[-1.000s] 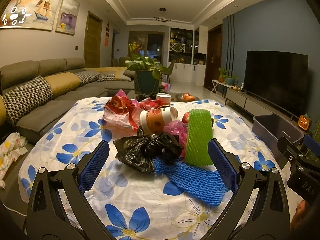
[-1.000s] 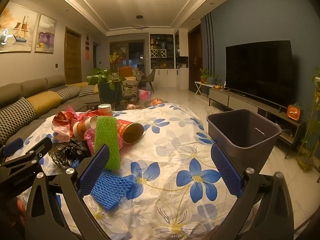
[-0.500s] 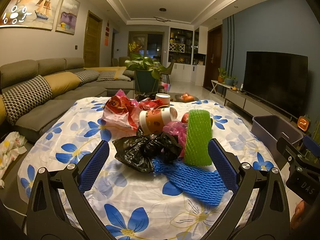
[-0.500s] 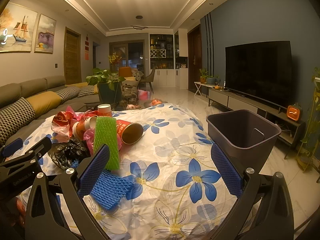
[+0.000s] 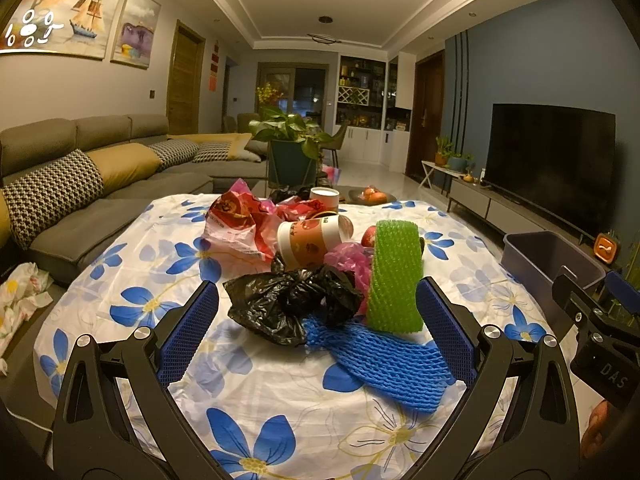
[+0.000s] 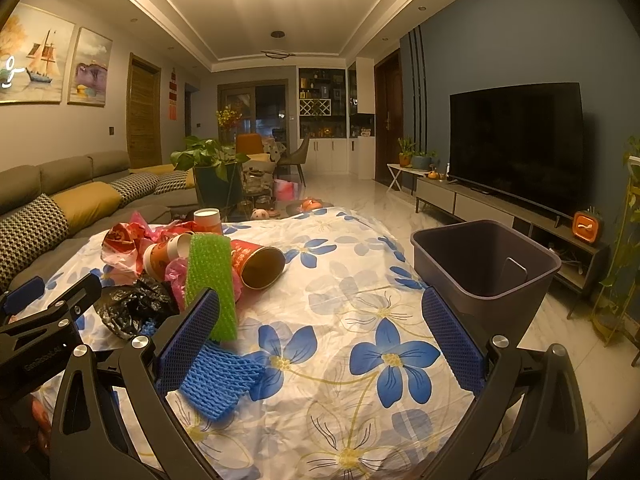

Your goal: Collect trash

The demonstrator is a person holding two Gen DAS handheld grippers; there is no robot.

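- The trash sits in one loose heap on the flowered tablecloth [image 5: 248, 380]: a blue foam net [image 5: 384, 356] nearest the camera, a crumpled black plastic bag [image 5: 288, 304] touching its far edge, and a green foam net [image 5: 394, 276] standing upright just behind the blue one.
- Behind those lie a pink plastic bag [image 5: 346, 258], a paper cup on its side [image 5: 310, 240], a red-and-white plastic bag [image 5: 240, 220] and an upright paper cup [image 5: 323, 197]; the right wrist view also shows a red cup on its side [image 6: 256, 264], mouth turned toward the bin.
- The grey bin [image 6: 486, 264] stands off the table's right edge, well apart from the heap, and the part of its inside that shows looks empty.
- The left gripper [image 5: 318, 332] has its jaws wide apart and holds nothing; it faces the heap, with the black bag and blue net between its fingers in view.
- The right gripper [image 6: 320, 328] is likewise spread and empty, aimed at bare cloth between heap and bin.
- Judging by this, collection has not begun: every piece is still on the table and none is gripped.
- What remains is the whole job: pick up each item and drop it in the bin.
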